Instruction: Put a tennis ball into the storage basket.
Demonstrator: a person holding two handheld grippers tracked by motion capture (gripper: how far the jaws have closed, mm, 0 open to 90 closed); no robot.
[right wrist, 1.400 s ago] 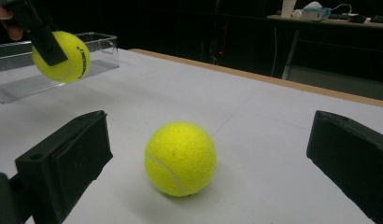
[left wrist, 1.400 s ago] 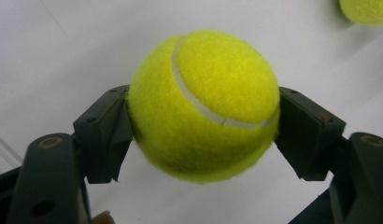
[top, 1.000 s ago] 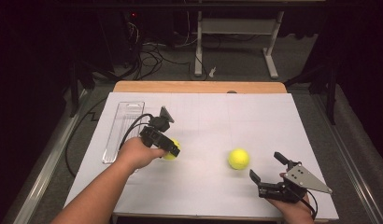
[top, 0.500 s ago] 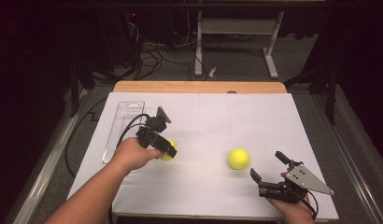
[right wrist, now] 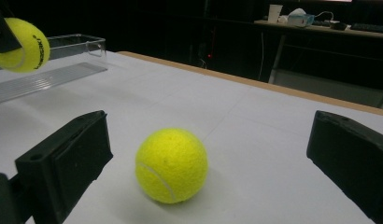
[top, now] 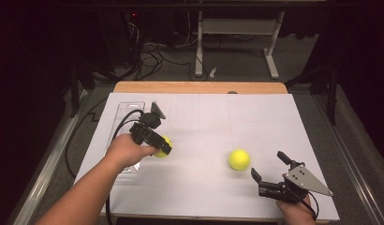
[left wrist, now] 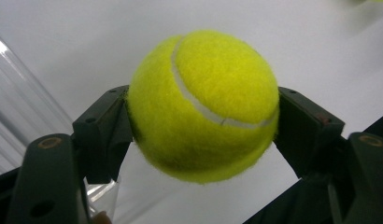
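Part of the clear rectangular plastic tray [top: 127, 112] at the white table's [top: 204, 117] left edge is hidden in the high view by the person's left forearm and hand [top: 124, 150], so its near end cannot be made out. Just right of it, the left gripper [top: 163, 147] covers most of the first fuzzy yellow-green tennis ball [top: 163, 146]; a small yellow patch peeks out from behind the black body. In the left gripper view that ball [left wrist: 203, 105] sits clamped between both black jaws, pressed on either side, with the white sheet and a strip of the tray [left wrist: 21, 107] behind it. In the right gripper view it [right wrist: 20, 44] hangs in the air above the table, beside the tray [right wrist: 63, 60], cut off by the picture's left edge.

Further right, the second fuzzy yellow-green tennis ball [top: 239, 159] lies free on the white sheet. The right gripper [top: 269, 166] stands near it at the table's front edge, its hand partly cut off by the picture's bottom. Its jaws stand wide apart, and in its own view the ball [right wrist: 172, 165] rests just beyond them, untouched.

Counted: two tennis balls, two grippers, one tray.
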